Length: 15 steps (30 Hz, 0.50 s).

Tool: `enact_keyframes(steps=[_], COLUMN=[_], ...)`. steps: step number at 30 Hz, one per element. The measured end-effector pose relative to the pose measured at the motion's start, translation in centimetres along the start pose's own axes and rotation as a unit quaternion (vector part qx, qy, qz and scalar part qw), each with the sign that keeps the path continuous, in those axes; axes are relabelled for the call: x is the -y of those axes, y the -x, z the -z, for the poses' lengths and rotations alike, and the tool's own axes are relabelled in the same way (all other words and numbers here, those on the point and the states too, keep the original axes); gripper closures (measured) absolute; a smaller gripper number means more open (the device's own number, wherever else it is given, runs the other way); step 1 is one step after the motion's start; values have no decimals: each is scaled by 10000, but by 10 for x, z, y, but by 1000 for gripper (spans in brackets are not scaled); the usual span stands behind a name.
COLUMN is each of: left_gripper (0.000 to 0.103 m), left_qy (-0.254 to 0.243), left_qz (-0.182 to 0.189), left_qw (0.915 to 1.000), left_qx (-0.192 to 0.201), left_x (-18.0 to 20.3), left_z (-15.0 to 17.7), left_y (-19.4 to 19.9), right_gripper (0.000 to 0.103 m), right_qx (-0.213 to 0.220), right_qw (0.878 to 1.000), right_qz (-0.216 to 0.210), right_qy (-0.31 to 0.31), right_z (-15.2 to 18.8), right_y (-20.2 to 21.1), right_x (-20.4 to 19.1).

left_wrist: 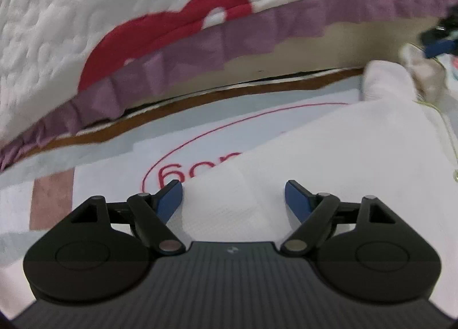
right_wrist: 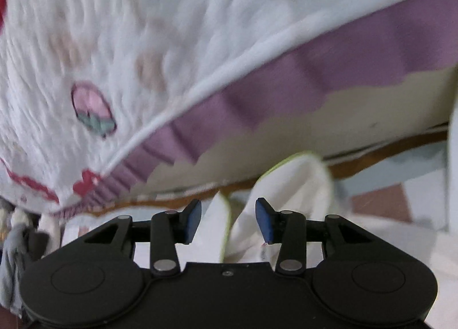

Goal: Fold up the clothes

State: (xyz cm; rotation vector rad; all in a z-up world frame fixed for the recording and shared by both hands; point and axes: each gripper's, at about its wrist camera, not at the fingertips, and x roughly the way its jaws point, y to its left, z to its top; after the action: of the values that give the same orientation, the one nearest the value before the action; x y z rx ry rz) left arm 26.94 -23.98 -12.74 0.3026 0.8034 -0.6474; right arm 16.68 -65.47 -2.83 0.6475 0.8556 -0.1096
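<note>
The left gripper (left_wrist: 233,200) is held low and flat over the white cloth (left_wrist: 329,163), which lies on a pale mat (left_wrist: 114,157) with red writing. Its blue fingers (left_wrist: 171,198) are wide apart and hold nothing. The right gripper (right_wrist: 228,221) also points forward, close to the bed, with its fingers apart. A bunched-up part of the white cloth (right_wrist: 297,194) with a green edge stands between them. A white quilt (right_wrist: 128,43) with a purple frill hangs just behind.
</note>
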Motion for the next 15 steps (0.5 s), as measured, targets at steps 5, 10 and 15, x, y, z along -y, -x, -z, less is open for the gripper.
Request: enact_keyframes(steps=[5, 10, 15], left_gripper=[24, 22, 22], left_qy=[-97, -2, 93], left_qz=[147, 180, 214], left_qw=[9998, 9998, 9996], left_qx=[-101, 33, 168], left_x=[-6, -8, -11], left_z=[1, 7, 13], left_y=[4, 4, 4], right_gripper=[46, 46, 97], right_qx=[-465, -412, 54], right_qw=[9971, 9945, 9936], right_qz=[584, 843, -153], right_qy=[121, 468, 1115], right_z=[6, 26, 35], right_y=[-30, -59, -40], right_x=[-22, -29, -27])
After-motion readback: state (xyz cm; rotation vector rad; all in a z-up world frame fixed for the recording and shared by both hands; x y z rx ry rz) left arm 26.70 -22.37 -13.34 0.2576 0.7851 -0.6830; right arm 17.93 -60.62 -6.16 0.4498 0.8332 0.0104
